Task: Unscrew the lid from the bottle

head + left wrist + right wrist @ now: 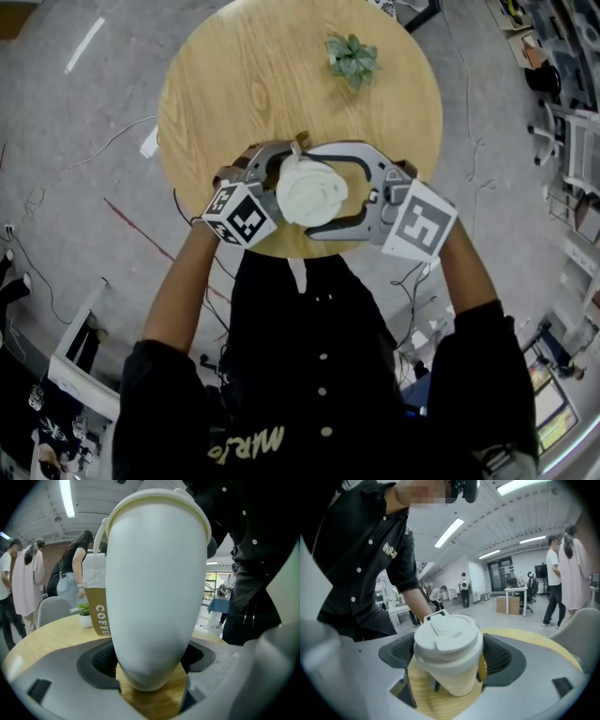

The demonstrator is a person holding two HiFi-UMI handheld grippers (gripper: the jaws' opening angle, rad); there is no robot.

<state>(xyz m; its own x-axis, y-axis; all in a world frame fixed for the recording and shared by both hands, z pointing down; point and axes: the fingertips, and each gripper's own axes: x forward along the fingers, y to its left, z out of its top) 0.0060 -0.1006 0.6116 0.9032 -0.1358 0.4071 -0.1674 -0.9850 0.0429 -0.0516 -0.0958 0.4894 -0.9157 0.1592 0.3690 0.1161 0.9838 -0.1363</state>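
Note:
A white bottle [154,573] with a white flip-top lid [311,192] stands on the round wooden table [234,84], near its front edge. My left gripper [284,194] comes in from the left. Its dark pads [101,660] press on the lower body of the bottle. From the right, my right gripper [328,194] reaches in higher up. In the right gripper view the lid [447,637] sits between its pads [501,660], which touch it on both sides. The bottle stands upright.
A small potted plant [352,58] stands at the far side of the table. A brown and white packet printed COFFEE [98,604] stands just behind the bottle. People and office furniture are around the table; the floor shows beyond its edge.

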